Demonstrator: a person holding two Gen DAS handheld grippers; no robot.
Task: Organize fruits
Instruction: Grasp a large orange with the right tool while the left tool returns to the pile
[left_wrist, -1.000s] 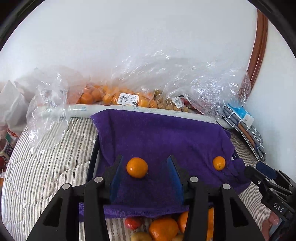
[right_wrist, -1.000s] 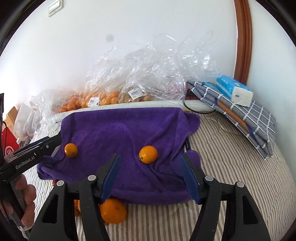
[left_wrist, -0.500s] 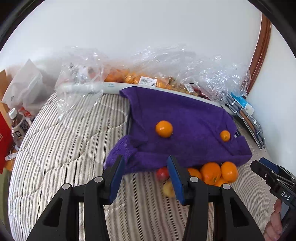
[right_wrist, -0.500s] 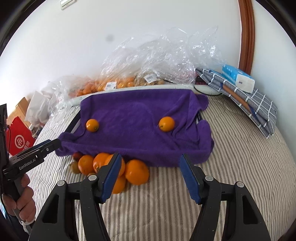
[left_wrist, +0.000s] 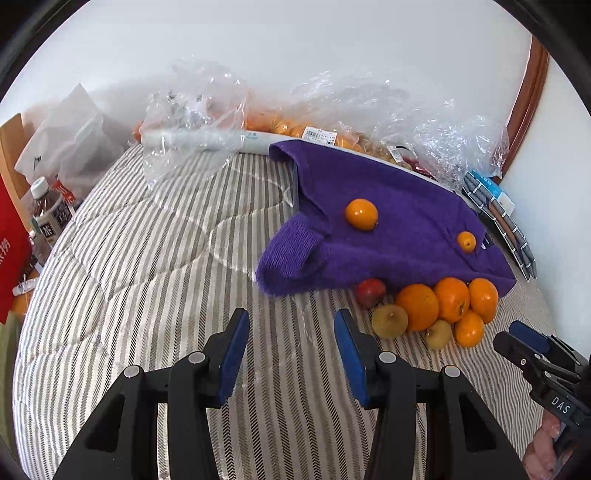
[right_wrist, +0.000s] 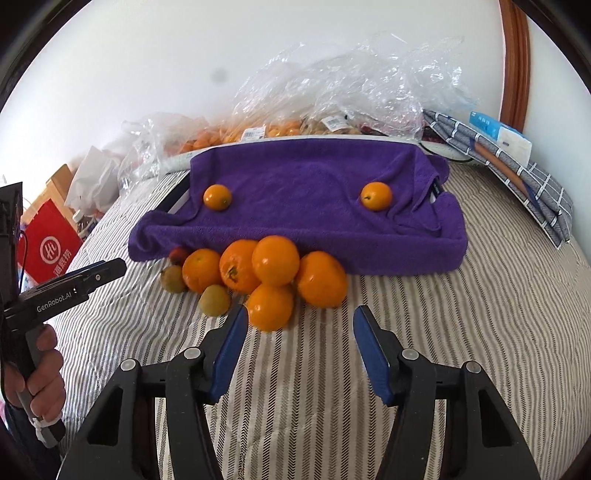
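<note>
Tongs: right gripper (right_wrist: 299, 341) and left gripper (left_wrist: 290, 349) are held wide, nothing gripped, over striped bedding (right_wrist: 461, 332).
Pile: oranges (right_wrist: 275, 260) are heaped just ahead of right tongs.
Towel: purple towel (right_wrist: 314, 184) is spread beyond, two small oranges (right_wrist: 376, 196) sat on it.
Back: plastic bags (right_wrist: 351, 81) are stacked farthest.

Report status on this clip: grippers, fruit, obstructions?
Left gripper open, empty. Right gripper open, empty. Two small oranges on purple towel; fruit pile loose in front. Nothing blocking pile.
</note>
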